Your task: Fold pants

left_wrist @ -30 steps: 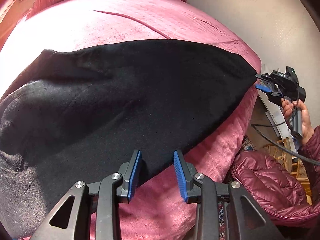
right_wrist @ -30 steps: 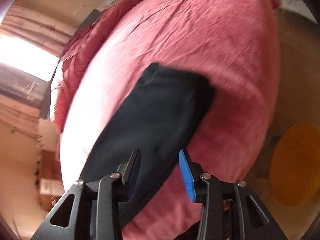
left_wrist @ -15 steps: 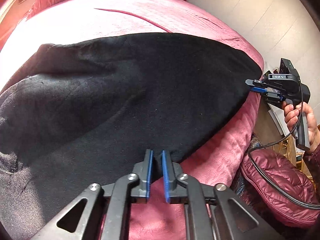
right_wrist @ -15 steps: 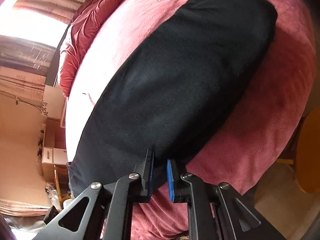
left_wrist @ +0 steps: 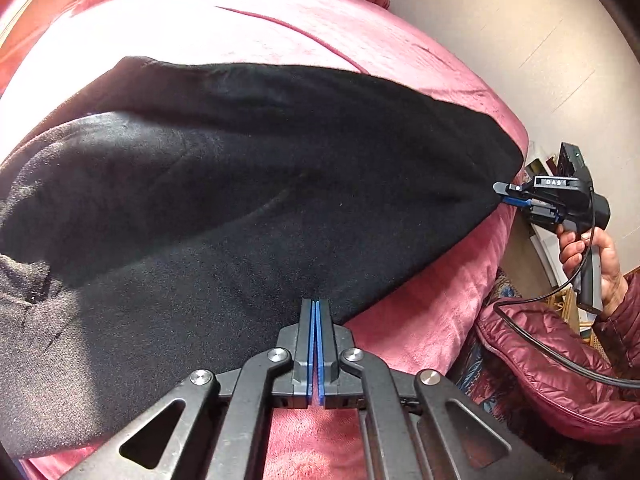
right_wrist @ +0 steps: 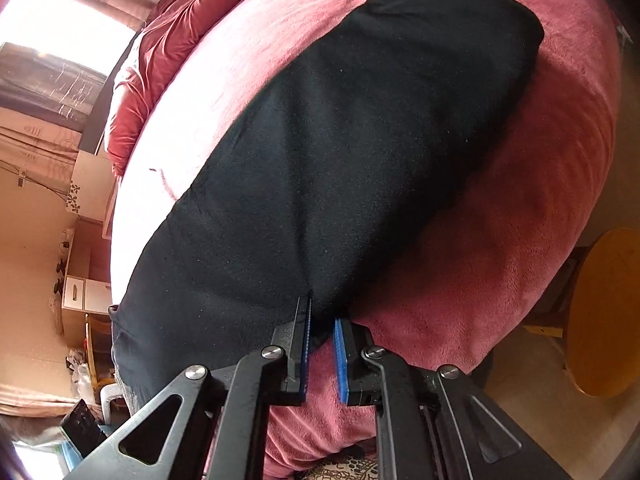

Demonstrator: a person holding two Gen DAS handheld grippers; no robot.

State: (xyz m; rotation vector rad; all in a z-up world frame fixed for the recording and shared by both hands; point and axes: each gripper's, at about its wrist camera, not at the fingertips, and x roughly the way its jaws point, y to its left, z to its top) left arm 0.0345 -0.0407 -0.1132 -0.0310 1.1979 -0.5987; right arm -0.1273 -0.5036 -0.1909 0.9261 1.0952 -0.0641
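Observation:
Black fleece pants lie spread across a pink blanket on the bed. My left gripper is shut on the near edge of the pants. My right gripper is closed on a corner of the pants, with cloth bunched between its blue pads. In the left wrist view the right gripper shows at the far right, pinching the pants' pointed corner at the bed's edge, held by a hand.
A maroon puffer jacket lies beside the bed at right. A wall runs behind the bed. A round wooden stool stands on the floor at right. Boxes and drawers stand at left under a bright window.
Both grippers went from open to shut on the pants' edge. The right gripper moved in close to the pants' corner, and the cloth now stretches between the two grippers.

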